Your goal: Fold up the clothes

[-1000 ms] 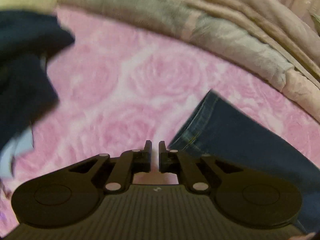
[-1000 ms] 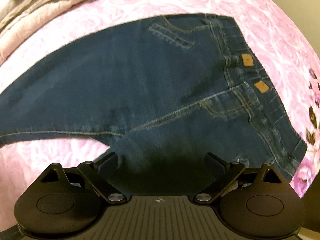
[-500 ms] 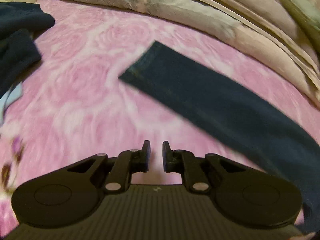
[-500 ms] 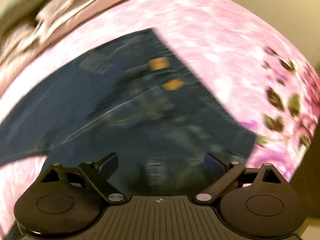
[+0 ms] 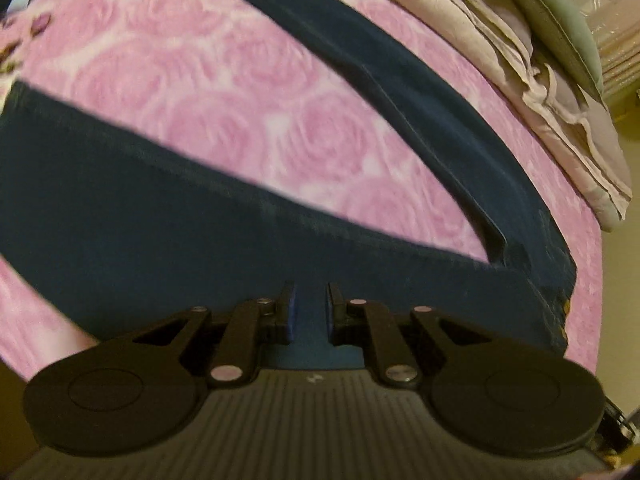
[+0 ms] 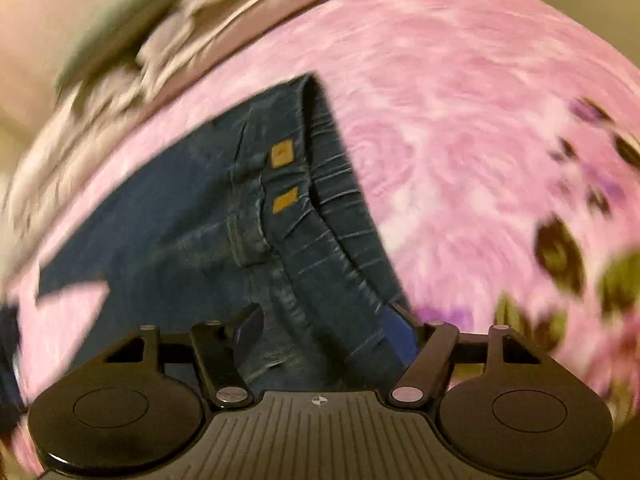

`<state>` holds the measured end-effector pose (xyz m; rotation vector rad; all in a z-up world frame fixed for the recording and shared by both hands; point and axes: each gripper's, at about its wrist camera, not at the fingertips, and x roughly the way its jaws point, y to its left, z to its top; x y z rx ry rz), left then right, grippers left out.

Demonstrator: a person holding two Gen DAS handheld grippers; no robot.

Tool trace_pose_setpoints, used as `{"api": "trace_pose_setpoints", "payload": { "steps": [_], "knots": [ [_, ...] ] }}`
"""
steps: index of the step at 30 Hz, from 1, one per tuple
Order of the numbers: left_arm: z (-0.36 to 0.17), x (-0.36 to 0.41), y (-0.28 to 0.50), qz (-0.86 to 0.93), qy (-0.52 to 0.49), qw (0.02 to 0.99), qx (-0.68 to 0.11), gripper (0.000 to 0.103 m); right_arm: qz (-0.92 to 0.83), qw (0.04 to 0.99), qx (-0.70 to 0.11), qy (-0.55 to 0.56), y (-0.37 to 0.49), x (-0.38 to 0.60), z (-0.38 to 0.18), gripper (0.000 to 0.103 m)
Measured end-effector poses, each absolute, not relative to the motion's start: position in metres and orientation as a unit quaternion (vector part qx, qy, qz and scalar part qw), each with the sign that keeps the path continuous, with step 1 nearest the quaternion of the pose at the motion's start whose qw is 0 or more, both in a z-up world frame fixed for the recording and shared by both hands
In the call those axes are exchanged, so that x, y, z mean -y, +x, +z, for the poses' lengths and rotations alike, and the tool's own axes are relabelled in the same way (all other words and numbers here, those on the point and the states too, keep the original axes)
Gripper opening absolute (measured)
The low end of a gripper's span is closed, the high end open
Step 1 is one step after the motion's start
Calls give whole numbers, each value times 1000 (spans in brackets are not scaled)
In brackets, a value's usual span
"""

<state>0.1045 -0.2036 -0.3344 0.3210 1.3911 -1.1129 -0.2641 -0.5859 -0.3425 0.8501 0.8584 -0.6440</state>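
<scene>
Two claws are working the dark blue jeans at this moment, and we are starting from their tips. Our left gripper is showing only a narrow slot between its pads, with denim lying below and behind it; nothing is visibly pinched there, so we are reading it as nearly closed and empty. Our right gripper is closing from a wide stance, its jaws straddling the waistband near the two tan patches, and the pads are not yet pressing on the cloth as far as we can tell through the blur.

Moving outward, the jeans are lying flat on the pink rose-print bedspread, legs spread apart in a V with pink showing between them, the waist end nearest both claws. Beyond the far leg a pile of beige bedding is sitting along the bed's edge.

We are judging this as the opening step: taking hold before bringing one leg over the other. Next, the right claw is needing to finish its pinch on the waistband, while the left is needing to open wider and settle on an edge of denim before any lift
</scene>
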Motion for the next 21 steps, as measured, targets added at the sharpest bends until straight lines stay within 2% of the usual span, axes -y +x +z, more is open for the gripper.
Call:
{"api": "trace_pose_setpoints", "payload": {
  "steps": [6,10,11,12,13,19,21],
  "knots": [
    [-332,193,95,-462,136,632,-607,10,-197,797,-448,355,-244,622,-380,71],
    [-338,192,101,-442,137,639,-614,10,-141,804,-440,374,-248,641,-392,68],
    [-340,192,103,-436,138,641,-617,10,-122,803,-436,387,-252,648,-392,45],
    [-342,191,103,-430,139,643,-619,10,-104,800,-434,400,-255,654,-392,33],
    [-345,191,102,-425,139,644,-621,10,-88,795,-435,414,-258,659,-392,31],
    [-355,193,89,-417,142,637,-632,10,-43,770,-436,464,-251,683,-408,31],
    [-355,196,84,-417,147,639,-630,10,-22,762,-423,490,-243,686,-414,39]
  ]
}}
